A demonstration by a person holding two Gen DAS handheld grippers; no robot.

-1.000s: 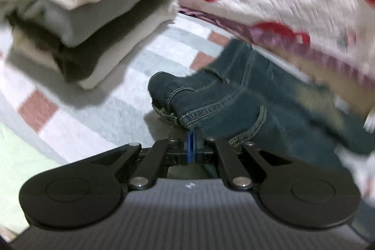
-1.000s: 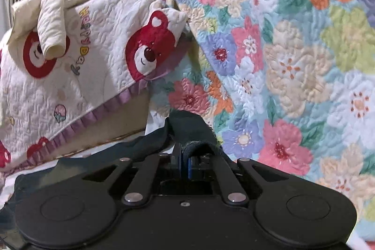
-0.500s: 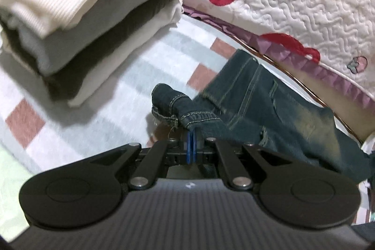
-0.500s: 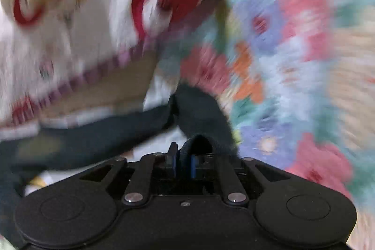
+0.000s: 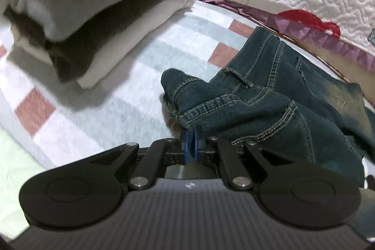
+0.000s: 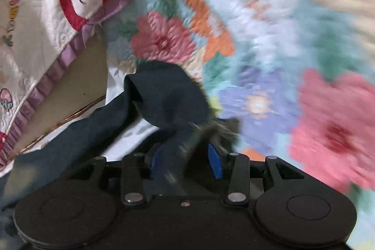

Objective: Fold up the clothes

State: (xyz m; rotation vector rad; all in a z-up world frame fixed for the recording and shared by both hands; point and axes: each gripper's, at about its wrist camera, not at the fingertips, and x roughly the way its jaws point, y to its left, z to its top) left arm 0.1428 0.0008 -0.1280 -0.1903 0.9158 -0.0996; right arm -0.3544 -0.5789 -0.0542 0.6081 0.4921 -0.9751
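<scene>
On the checked bedspread (image 5: 98, 109), beside a stack of 4 folded tops (image 5: 93, 15), the jeans (image 5: 269, 95) lie crumpled. Left gripper (image 5: 191, 144) pinches their waistband; right gripper (image 6: 185, 161) jaws are opening, denim loose between.

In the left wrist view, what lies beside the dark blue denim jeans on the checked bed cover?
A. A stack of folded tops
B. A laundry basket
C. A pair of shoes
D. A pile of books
A: a stack of folded tops in cream, grey and dark layers sits left of the dark blue denim jeans on the checked bed cover.
</scene>
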